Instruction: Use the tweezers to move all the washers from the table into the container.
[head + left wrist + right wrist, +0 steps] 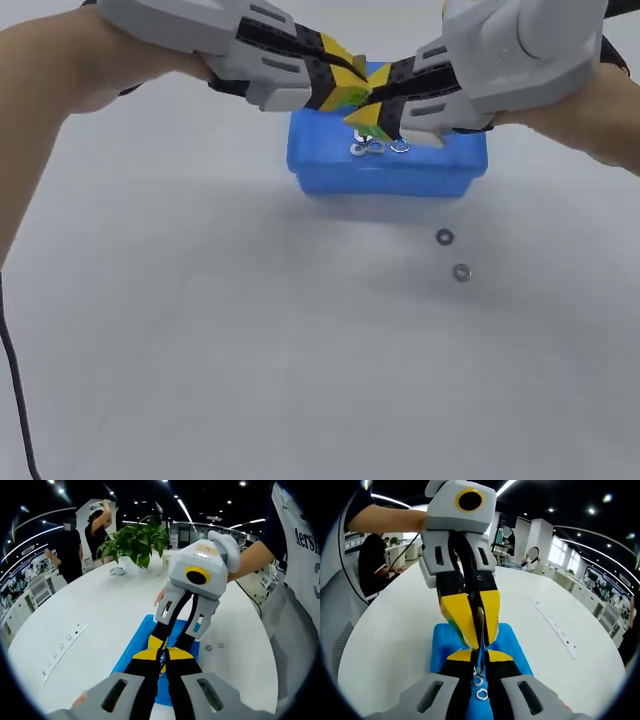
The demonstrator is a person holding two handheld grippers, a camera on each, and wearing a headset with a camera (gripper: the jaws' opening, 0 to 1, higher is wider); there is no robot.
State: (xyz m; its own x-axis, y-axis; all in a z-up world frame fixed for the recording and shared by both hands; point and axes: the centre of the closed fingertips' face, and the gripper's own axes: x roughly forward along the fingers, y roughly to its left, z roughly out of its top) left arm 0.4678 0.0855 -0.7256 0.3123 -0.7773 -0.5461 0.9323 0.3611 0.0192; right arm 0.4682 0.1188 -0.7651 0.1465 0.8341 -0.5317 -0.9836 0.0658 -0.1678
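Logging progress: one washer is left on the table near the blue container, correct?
Not quite: two washers are left on the table near the blue container, not one. The head view shows them lying apart from each other.

Left tool (162,657), right tool (479,656): pale grey shells, black slotted arms, yellow tips. Black cable (12,380) at the person's side. White shirt (300,580) with dark lettering, dark short sleeve (287,510).

open table (200,350) before container (385,180), mouth crowded
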